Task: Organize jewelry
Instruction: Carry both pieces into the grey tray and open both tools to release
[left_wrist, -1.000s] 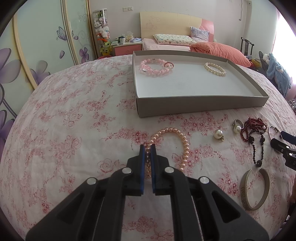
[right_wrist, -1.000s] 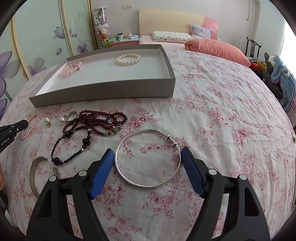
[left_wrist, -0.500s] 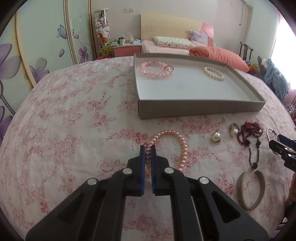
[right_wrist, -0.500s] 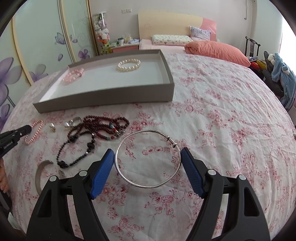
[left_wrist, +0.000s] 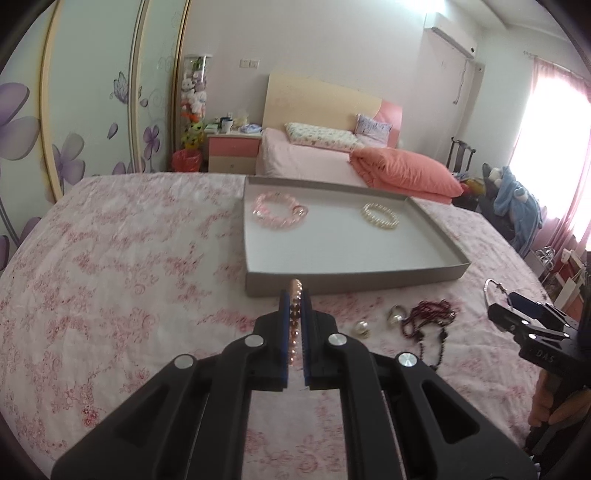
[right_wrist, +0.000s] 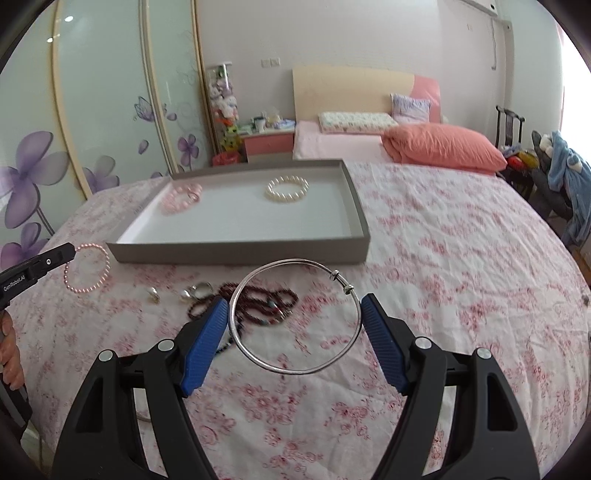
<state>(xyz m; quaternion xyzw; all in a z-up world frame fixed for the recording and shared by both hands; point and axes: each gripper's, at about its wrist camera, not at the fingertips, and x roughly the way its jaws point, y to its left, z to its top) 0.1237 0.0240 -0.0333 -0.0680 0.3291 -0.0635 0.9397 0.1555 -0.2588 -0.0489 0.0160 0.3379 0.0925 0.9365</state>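
My left gripper (left_wrist: 294, 295) is shut on a pink pearl bracelet (left_wrist: 295, 321) and holds it in the air before the grey tray (left_wrist: 351, 278). In the right wrist view the bracelet (right_wrist: 88, 269) hangs from the left gripper's tip (right_wrist: 72, 252). My right gripper (right_wrist: 293, 308) grips a silver bangle (right_wrist: 295, 314) across its width and holds it lifted above the cloth. The tray holds a pink bead bracelet (left_wrist: 280, 211) and a white pearl bracelet (left_wrist: 381, 216).
On the floral cloth lie a dark red bead necklace (right_wrist: 258, 302), a ring (right_wrist: 201, 288) and pearl earrings (right_wrist: 153, 294) in front of the tray (right_wrist: 240, 253). A bed with an orange quilt (right_wrist: 443, 147) stands behind. A chair with clothes (right_wrist: 561, 173) is at right.
My left gripper lifted the pink pearl bracelet off the cloth. My right gripper closed on the silver bangle and raised it. Both moved up and toward the tray.
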